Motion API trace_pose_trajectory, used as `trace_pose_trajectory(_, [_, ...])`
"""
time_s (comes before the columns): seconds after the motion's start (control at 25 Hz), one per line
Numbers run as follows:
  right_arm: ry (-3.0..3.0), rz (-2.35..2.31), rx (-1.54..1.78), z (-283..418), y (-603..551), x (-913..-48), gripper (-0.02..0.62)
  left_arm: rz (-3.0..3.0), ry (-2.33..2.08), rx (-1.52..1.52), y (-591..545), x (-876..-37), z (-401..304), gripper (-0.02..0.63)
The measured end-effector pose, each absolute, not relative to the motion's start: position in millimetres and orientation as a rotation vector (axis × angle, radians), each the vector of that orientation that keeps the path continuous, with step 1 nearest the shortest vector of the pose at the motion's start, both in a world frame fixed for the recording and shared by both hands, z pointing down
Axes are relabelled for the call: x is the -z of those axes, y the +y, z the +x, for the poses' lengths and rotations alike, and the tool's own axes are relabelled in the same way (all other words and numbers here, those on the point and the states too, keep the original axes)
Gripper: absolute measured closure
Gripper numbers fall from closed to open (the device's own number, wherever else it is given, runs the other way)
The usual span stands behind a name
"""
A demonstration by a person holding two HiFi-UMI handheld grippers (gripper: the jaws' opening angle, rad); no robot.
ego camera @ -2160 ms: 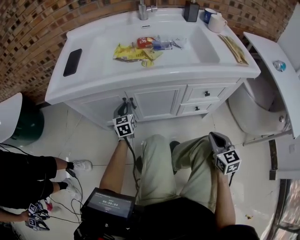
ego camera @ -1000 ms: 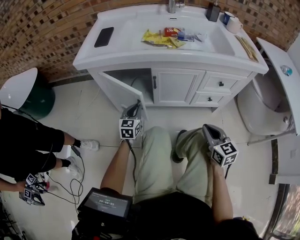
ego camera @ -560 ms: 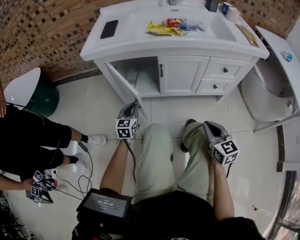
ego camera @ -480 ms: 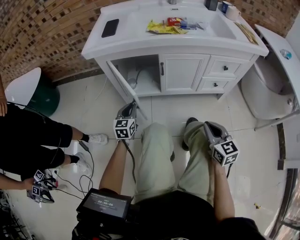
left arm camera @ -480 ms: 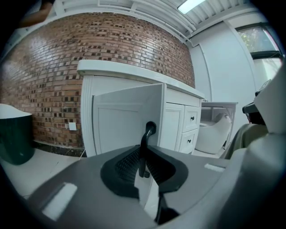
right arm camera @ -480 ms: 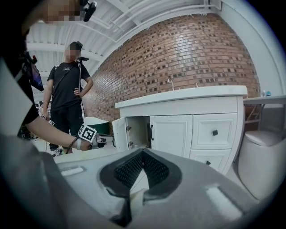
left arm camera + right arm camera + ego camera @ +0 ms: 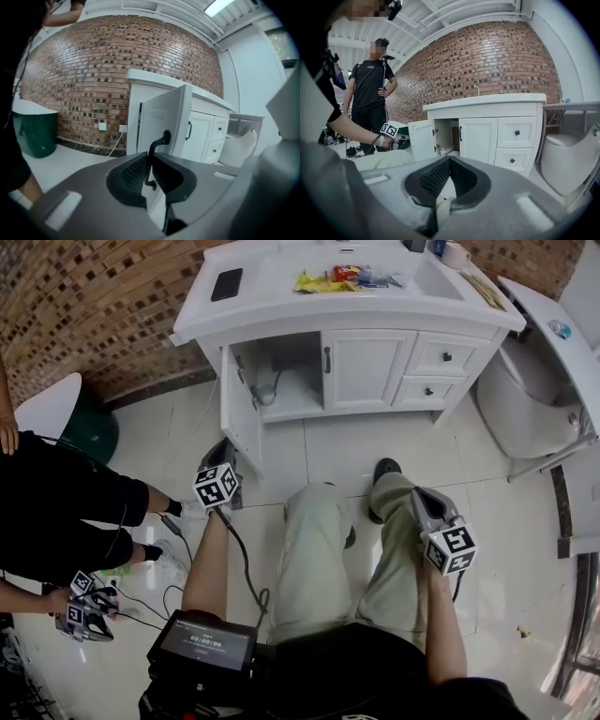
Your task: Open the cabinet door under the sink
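The white cabinet (image 7: 366,357) under the sink has its left door (image 7: 240,413) swung wide open, edge-on toward me. Pipes show in the open compartment (image 7: 281,381). My left gripper (image 7: 225,450) is at the door's free edge. In the left gripper view the black door handle (image 7: 159,140) runs between the jaws of the left gripper (image 7: 148,158), which are closing tight on it. My right gripper (image 7: 421,496) hangs over my right knee, away from the cabinet. In the right gripper view the right gripper (image 7: 449,160) is shut with nothing in it, and the open door (image 7: 421,138) shows beyond.
A toilet (image 7: 530,409) stands right of the cabinet, with two drawers (image 7: 441,357) beside the middle door. A green bin (image 7: 89,432) and a person in black (image 7: 56,512) are at the left. A phone (image 7: 226,284) and wrappers (image 7: 337,279) lie on the countertop.
The left door went from closed to wide open. My left gripper moved back and leftward with its handle. Both grippers and my view drew away from the cabinet.
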State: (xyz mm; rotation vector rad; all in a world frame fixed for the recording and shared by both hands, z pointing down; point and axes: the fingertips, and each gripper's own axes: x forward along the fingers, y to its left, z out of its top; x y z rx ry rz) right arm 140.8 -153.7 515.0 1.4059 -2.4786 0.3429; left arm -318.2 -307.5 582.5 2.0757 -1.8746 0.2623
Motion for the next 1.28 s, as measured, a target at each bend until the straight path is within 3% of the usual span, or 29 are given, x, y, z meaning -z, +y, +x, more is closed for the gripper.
trace_pose_trajectory(0.28, [-2.438,1.399,-0.366,128.3,-104.7,-531.3,0.603,2.038,-1.879,-0.393,-304.4,-581.5,-347.1,0.568])
trace_pose_trajectory(0.52, [-2.306,1.449,-0.251,126.4,-46.4,-517.2,0.603,1.968,-1.864,-0.240,-251.7,-582.1,-341.7,0.563])
trace_pose_trajectory(0.76, [-2.376,1.534,-0.306,133.8,9.7,-497.8,0.603,2.152,-1.680,-0.072,-155.8,-546.0,-265.5,0.589])
trace_pose_trajectory(1.0, [-2.351,1.583,-0.307,131.4,66.2,-502.8,0.603,2.458,-1.402,-0.100,-43.3,-495.0,-160.8,0.589])
trace_pose_trajectory(1.28, [-2.428,1.583,-0.307,102.2,108.9,-499.3,0.603,2.614,-1.277,-0.174,62.5,-473.0,-132.5,0.590])
